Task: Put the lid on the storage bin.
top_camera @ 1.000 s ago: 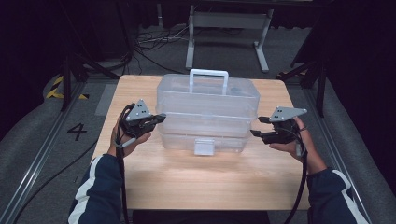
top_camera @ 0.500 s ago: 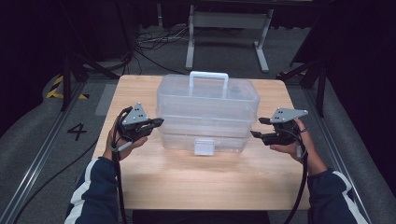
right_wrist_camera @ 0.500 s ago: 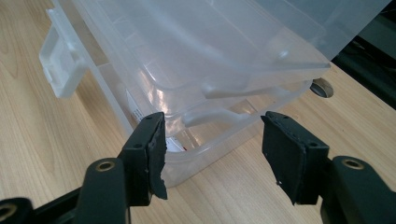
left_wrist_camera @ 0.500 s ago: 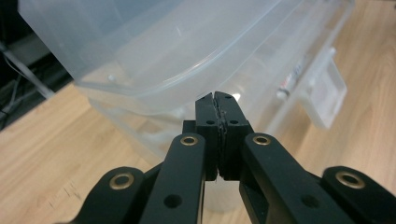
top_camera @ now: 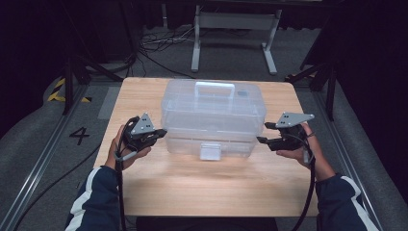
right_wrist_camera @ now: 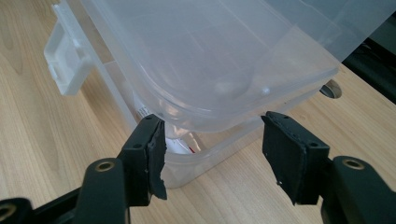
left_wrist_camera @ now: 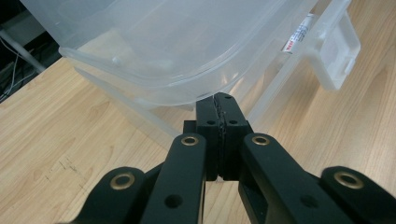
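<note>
Clear plastic box (top_camera: 214,118) sits between both hand-held grippers (lid latched).

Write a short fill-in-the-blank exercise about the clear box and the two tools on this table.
1. The clear plastic box stands on a ____ table.
2. The left tool, at the box's end under its lid rim, has its jaws ____.
3. The right tool has its jaws ____, with a corner of the box just beyond them.
4. The white latch sits on the side of the box that faces the ____.

Missing words: wooden; shut; open; person
</note>
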`<state>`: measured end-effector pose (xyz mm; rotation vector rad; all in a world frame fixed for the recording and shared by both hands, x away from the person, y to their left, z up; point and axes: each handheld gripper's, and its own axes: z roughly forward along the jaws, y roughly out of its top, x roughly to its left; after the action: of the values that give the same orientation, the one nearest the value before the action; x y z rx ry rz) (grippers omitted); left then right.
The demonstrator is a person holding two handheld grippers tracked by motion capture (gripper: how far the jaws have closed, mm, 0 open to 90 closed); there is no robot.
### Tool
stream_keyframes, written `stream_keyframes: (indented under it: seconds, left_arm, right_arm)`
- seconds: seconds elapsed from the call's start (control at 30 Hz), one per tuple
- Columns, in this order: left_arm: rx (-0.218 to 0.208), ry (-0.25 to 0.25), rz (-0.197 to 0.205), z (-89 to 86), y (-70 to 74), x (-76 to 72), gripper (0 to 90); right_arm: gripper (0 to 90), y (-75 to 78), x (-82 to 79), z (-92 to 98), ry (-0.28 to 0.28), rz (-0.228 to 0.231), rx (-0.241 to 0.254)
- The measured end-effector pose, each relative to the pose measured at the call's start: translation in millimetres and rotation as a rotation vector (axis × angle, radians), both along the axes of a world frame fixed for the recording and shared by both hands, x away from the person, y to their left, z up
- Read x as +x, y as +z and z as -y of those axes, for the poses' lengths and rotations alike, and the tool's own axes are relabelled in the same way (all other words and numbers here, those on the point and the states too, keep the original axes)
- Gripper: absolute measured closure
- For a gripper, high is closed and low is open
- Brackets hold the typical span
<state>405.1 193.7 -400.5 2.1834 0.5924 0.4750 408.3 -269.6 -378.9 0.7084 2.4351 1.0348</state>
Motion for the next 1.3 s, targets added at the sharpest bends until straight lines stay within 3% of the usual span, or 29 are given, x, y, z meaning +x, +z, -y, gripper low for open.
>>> stream_keyframes:
  seconds: [0.4,0.5,1.1,1.3]
  left_arm:
    - [0.010,-0.006,-0.019,0.2,-4.0,0.3,89.5]
    - [-0.012,-0.006,-0.033,-1.8,-6.6,0.5,89.6]
    - [0.036,0.010,-0.056,-7.0,-17.6,-3.7,89.6]
    - [0.033,0.015,-0.056,-7.7,-18.7,-4.0,89.5]
  right_arm:
    - [39.6,-5.5,-6.0,-3.5,0.018,-0.019,-0.011]
    - [39.4,-6.4,-6.8,-4.2,0.019,-0.020,-0.012]
    - [38.9,-15.3,-8.4,-10.7,0.012,-0.028,-0.036]
    - [37.7,-17.5,-7.3,-10.5,0.012,-0.029,-0.033]
